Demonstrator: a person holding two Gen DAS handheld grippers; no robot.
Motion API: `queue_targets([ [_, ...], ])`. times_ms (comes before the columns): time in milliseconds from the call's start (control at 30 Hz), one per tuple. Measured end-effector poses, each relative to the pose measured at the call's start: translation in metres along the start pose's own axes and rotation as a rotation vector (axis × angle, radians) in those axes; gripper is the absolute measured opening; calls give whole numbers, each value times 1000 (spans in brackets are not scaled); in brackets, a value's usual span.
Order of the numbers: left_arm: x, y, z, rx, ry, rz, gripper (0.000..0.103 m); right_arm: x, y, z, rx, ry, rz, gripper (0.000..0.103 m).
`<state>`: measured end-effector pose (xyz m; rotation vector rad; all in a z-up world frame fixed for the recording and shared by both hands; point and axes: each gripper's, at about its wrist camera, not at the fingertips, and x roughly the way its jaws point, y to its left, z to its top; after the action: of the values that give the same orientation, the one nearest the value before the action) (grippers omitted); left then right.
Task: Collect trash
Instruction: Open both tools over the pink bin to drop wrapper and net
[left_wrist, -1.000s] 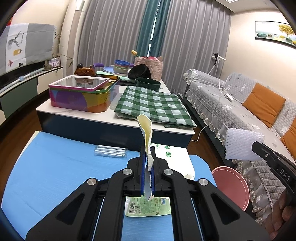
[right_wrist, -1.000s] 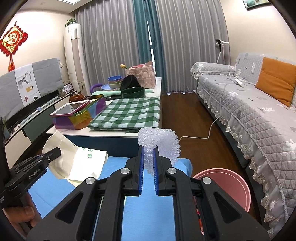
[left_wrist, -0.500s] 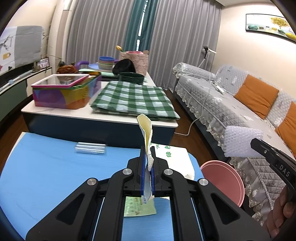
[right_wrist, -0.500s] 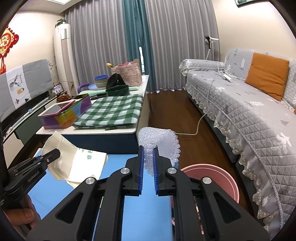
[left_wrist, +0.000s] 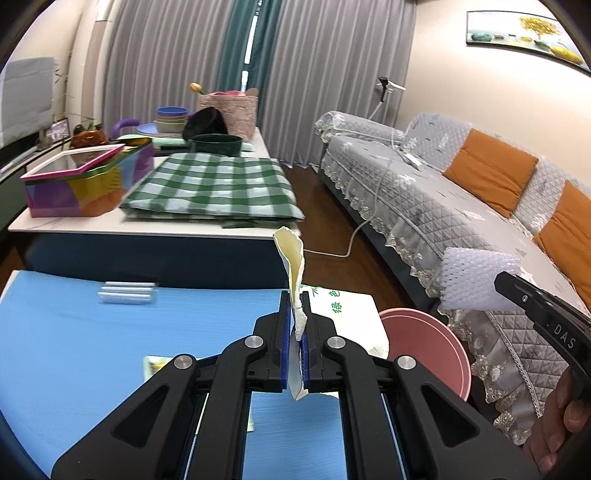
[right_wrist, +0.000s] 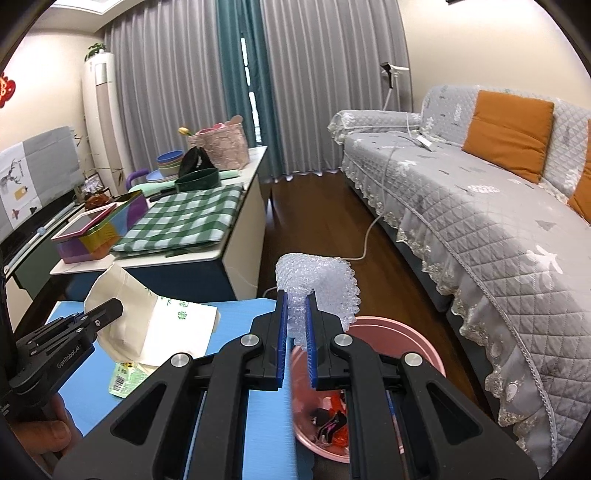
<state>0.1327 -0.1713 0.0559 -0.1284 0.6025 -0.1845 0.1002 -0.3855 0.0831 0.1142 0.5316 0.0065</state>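
Observation:
My left gripper (left_wrist: 295, 321) is shut on a torn cream paper scrap (left_wrist: 291, 258) and holds it above the blue table (left_wrist: 74, 332). The scrap also shows in the right wrist view (right_wrist: 118, 291). My right gripper (right_wrist: 295, 321) is shut on a wad of bubble wrap (right_wrist: 321, 280), held over the near rim of the pink bin (right_wrist: 399, 332) beside the table. The bin (left_wrist: 436, 343) holds red and black wrappers (right_wrist: 332, 421). In the left wrist view the bubble wrap (left_wrist: 476, 277) hangs right of the bin.
A white paper bag with green print (left_wrist: 347, 314), a green label (right_wrist: 123, 378) and a clear tube pack (left_wrist: 125, 291) lie on the blue table. Behind is a low counter with a checked cloth (left_wrist: 210, 188) and colourful tin (left_wrist: 85, 177). A grey sofa (right_wrist: 480, 221) runs along the right.
Both grippers have swung right toward the pink bin, keeping their loads. The right gripper now hangs over the bin, whose inside has come into view.

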Motion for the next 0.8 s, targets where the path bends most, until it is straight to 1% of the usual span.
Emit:
queue_targets([
  [600, 37, -71, -16, 53, 47, -109, 5, 4, -69, -12, 76, 27, -106, 10],
  [800, 52, -99, -25, 92, 74, -135, 5, 7, -88, -17, 95, 36, -136, 10],
])
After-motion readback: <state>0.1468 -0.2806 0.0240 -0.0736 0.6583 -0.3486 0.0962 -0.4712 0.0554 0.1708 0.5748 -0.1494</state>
